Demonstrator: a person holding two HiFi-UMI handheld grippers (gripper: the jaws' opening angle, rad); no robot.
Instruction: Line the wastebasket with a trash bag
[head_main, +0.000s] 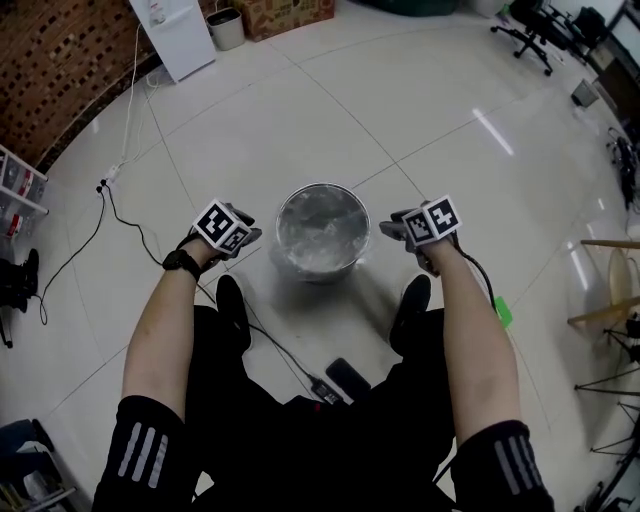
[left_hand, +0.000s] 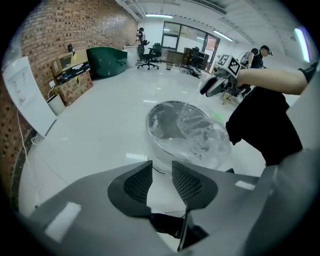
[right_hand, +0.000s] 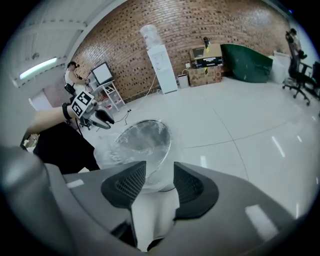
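Standing upright on the white tile floor (head_main: 430, 110), the round wastebasket (head_main: 345, 262) is positioned just beyond the person's black shoes (head_main: 232, 305) and centred between them. A clear trash bag (head_main: 318, 232) lines its interior. The bag's mouth is folded over the rim, and crinkled film hangs down the outer wall on all visible sides.

The left gripper (head_main: 247, 240) is held just left of the wastebasket and the right gripper (head_main: 397, 231) just right of it, both angled downward. Neither is in contact with the rim or the bag.

Left gripper view: the two ribbed pads stand apart with a narrow gap. Nothing lies between them; only floor and the foot of the basket show beyond the gap. The lined basket sits farther out, with the right gripper past it.

Right gripper view: the pads stand apart with a slightly wider gap. Nothing is gripped; the basket's lower wall and the floor show through the gap. The left gripper is on the basket's far side.

Surroundings: a black cable (head_main: 125, 222) trails across the floor to the left of the person. A small green object (head_main: 503, 312) lies on the floor to the right. A water dispenser (right_hand: 160, 62) stands against the brick wall (right_hand: 200, 25), well apart from the basket.
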